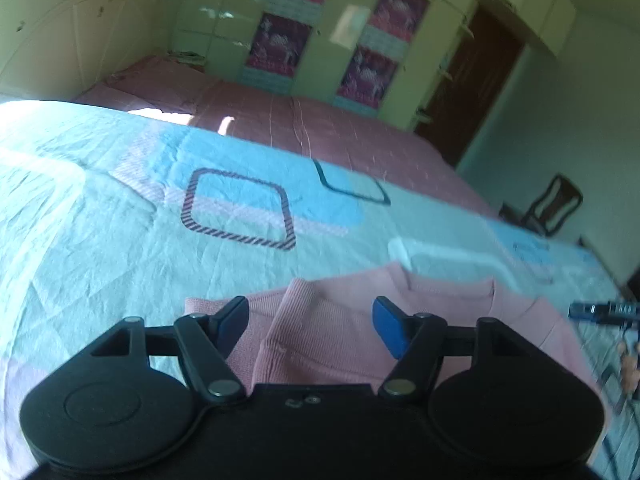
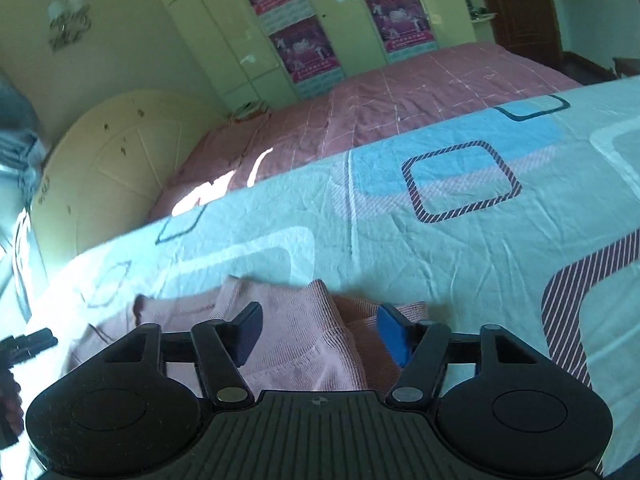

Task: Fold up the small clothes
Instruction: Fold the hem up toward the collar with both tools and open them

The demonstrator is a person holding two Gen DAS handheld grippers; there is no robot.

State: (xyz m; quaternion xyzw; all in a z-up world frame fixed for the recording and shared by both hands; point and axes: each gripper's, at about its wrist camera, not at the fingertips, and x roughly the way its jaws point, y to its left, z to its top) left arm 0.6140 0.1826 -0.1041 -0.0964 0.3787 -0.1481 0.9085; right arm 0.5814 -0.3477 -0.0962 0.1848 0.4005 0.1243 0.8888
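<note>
**Pink top lies on the bed, both grippers spread above it**

The left gripper (image 1: 310,322) hangs over the near edge of the bed with its jaws spread apart, nothing pinched between them. One pad shows blue, the other dark. Directly under and beyond the fingertips lies the pink top (image 1: 340,332), a small ribbed knit garment. From this side it looks partly folded: a flap or sleeve lies turned over the body on the left, and a banded edge runs along its far side.

The right gripper (image 2: 318,328) is also spread wide, its pads clear of the cloth. Between and below its fingers the same pink top (image 2: 296,336) is bunched into a raised fold, with a darker, shadowed layer tucked to the right of it. The knit has fine ribbing and a soft, pale rose colour.

The top rests on a light blue sheet (image 2: 400,260) printed with rounded squares, some striped. Beyond that lies a pink bedspread (image 2: 400,100), then a cream headboard (image 2: 112,168) and pale green wardrobes (image 2: 208,32) carrying purple posters (image 2: 304,52).
</note>
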